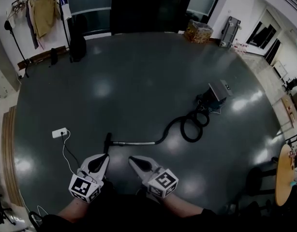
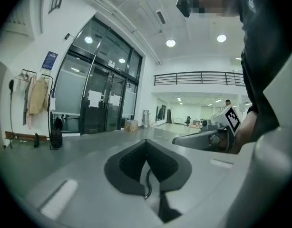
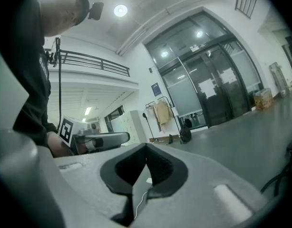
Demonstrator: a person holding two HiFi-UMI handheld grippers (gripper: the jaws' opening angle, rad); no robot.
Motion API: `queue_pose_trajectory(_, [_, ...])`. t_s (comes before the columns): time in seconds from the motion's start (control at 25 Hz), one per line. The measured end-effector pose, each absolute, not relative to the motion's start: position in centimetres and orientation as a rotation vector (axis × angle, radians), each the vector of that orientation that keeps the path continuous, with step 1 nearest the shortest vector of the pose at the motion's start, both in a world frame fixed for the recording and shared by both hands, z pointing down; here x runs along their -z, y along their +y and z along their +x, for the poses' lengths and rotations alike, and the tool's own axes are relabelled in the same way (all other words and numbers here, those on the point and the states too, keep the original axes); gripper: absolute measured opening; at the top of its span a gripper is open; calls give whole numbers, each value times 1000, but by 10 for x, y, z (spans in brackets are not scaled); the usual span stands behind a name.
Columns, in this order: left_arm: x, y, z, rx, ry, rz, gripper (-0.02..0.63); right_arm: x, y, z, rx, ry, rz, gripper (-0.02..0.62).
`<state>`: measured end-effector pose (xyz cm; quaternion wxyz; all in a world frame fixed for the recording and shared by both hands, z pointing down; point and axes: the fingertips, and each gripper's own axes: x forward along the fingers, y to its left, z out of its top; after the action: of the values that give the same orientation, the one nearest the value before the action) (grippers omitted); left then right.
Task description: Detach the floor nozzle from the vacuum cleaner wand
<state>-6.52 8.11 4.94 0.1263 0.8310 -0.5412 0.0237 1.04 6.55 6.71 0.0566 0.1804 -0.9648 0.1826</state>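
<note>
Glossy dark grey floor (image 1: 139,76) fills my head view. Closest to me, at 6 o'clock, I hold both grippers low and side by side. The left gripper (image 1: 101,161) has its jaws pressed together with nothing between them, and the right gripper (image 1: 137,162) is the same, closed and empty.

Just past the left gripper's tip, at 12 o'clock from it, the black floor nozzle (image 1: 108,142) lies on the floor, joined to the silver wand (image 1: 135,142), which runs off toward 3 o'clock. Neither gripper touches them. A white power strip (image 1: 59,132) sits at 10 o'clock from the left gripper. Beyond the wand, the black hose (image 1: 192,125) coils toward 2 o'clock, up to the vacuum body (image 1: 215,94). Glass doors (image 1: 139,4) stand at the far wall.
</note>
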Motion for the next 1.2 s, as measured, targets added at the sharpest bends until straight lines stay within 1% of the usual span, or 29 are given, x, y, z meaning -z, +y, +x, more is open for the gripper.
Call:
queue_pose_trajectory(0.36, [-79,29,-172,-82,-1531,2456,2,-90,27,-73,-510,-2816,687,2])
queue_pose_trajectory(0.6, [-137,-3,-219,-152,-1574,2414,2,-126,-3,-93,-554,-2742,762,2])
queue_pose_trajectory(0.92, [-249,-28,-223,-316,-1596,2357,2,-241,-43,-89,-617,-2663,719,3])
queue_pose_trajectory(1.08, [-301,-62,-189,-384,-1619,2361,2,-303,-85,-61,-573,-2669,668,3])
queue_pose_trajectory(1.2, [-345,-70,-172,-453,-1593,2339,2,-356,-92,-49,-602,-2665,637,3])
